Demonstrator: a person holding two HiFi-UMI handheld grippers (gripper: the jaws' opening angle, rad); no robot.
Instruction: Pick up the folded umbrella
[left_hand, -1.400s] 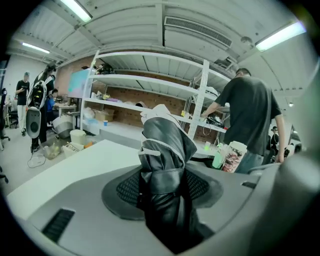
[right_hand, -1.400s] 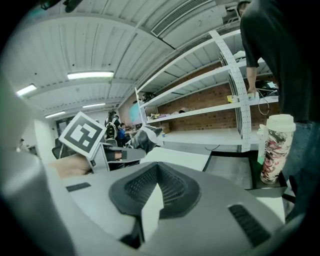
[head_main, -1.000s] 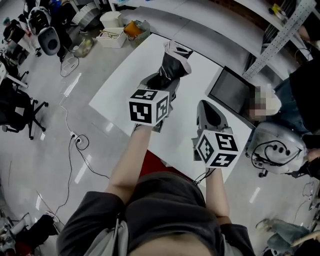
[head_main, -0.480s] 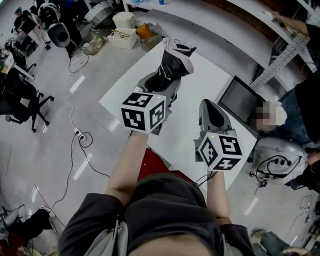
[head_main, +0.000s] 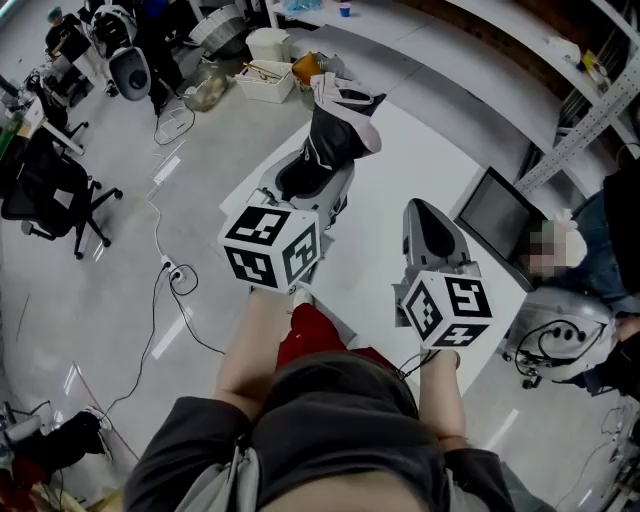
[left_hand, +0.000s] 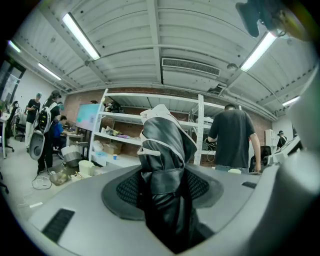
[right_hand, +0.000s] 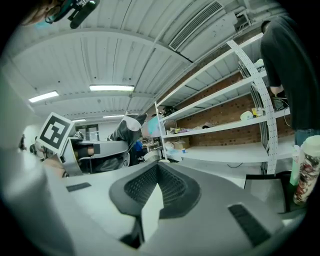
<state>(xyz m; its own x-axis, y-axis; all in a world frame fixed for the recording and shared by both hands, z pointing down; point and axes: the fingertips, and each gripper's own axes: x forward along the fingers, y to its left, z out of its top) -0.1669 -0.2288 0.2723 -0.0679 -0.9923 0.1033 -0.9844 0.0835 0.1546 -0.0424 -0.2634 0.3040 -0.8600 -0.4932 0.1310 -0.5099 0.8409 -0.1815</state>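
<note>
The black, glossy folded umbrella with white trim sticks lengthwise out of the left gripper, its bunched free end pointing away from the person, above the white bench. That gripper is clamped on its lower part. Both forearms reach forward side by side; the right gripper has its jaws together, empty.

Both forearms stretched fwd, side by side. L gripper points away from body, jaws clamped on folded umbrella, which sticks out past the tips. R gripper alongside, apart from L, jaws together, nothing btwn.
</note>
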